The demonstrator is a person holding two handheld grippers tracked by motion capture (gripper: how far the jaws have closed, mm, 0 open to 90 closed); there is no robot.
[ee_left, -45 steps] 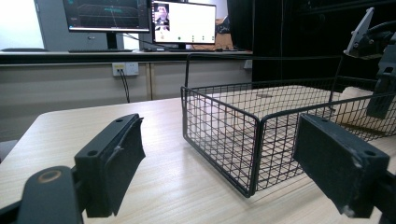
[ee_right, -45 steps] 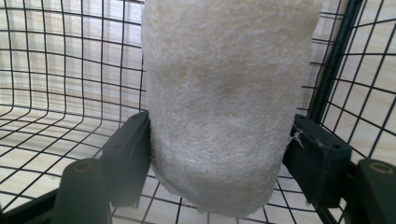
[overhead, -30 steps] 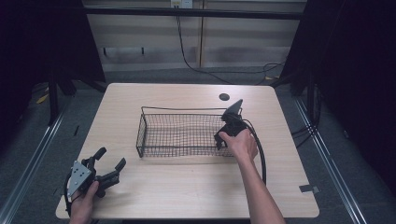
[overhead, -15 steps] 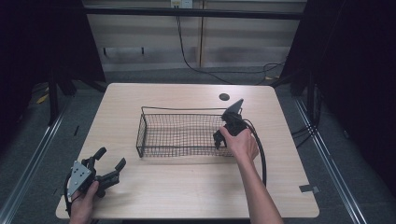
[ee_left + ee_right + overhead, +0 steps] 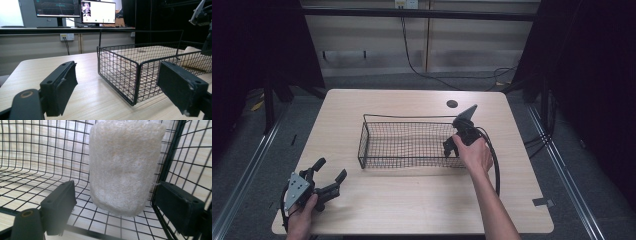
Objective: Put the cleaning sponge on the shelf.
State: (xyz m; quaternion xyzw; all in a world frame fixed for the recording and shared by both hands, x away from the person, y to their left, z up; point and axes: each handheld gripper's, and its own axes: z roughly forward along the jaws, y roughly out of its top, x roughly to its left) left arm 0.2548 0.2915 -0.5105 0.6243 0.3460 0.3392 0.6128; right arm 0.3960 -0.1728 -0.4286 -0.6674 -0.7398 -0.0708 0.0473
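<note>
Right gripper sits over the right end of the black wire-mesh basket, jaws dipped inside. Its jaws have just been opening: in the right gripper view they stand wide, 1 pad either side of the off-white fuzzy sponge-like block, with clear gaps, so neither pad touches it. That gripper is released; nothing is held.

The block stands in the basket's corner, on the mesh floor and against the end wall. It looks upright or slightly leaning; exact lean can't be told. In the left gripper view the block shows pale through the mesh at the far end of the basket, under the other gripper.

Compared with the high view 1 second back, the right hand has barely shifted and the basket has not moved on the light wooden table. The only real change is the jaws parting.

Read: this is a drop-off, and placing is likely done. The block is free in the basket. The next move probably calls for a straight lift out, since the jaws flank the block closely and a sideways pull could tip it or snag the mesh.

Left gripper is parked near the table's front-left corner, well apart from the basket, jaws spread and empty, pointing toward the basket's near corner.
</note>
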